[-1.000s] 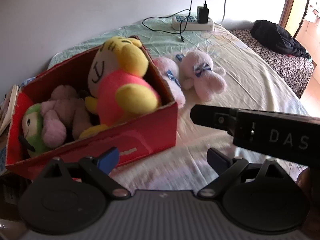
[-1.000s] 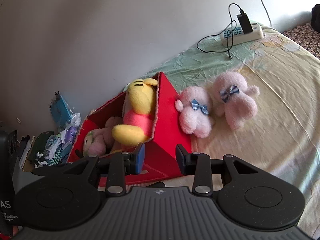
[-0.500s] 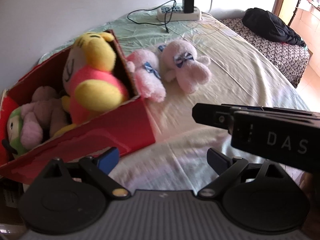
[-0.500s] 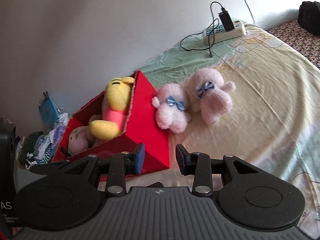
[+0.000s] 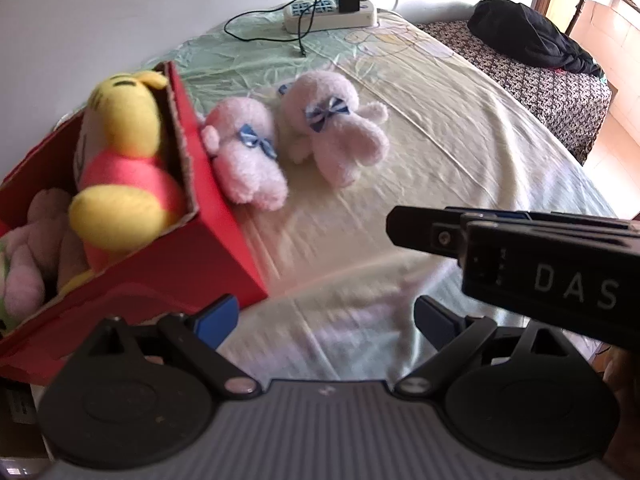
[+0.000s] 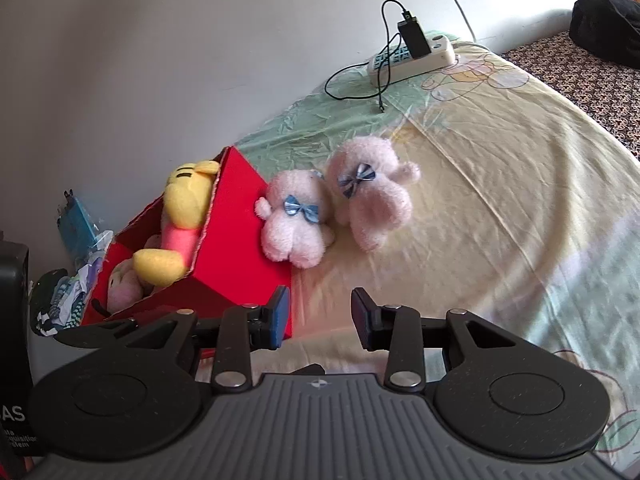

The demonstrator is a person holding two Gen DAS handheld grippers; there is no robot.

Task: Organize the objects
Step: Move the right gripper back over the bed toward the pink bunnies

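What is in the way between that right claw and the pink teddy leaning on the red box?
Nothing visible. Bare bedsheet lies between the open right gripper and the nearer pink teddy. The red box sits to the left, just beside that path.

A home bedroom. Bed (image 6: pixel 500 184) spread with a pale cartoon-print sheet, plain white wall at twelve o'clock. Power strip (image 6: pixel 412 58) with a plugged-in charger lying on the sheet near that wall. Dark clothing (image 5: pixel 528 38) heaped at two o'clock, soft toys (image 6: pixel 332 208) mid-bed.
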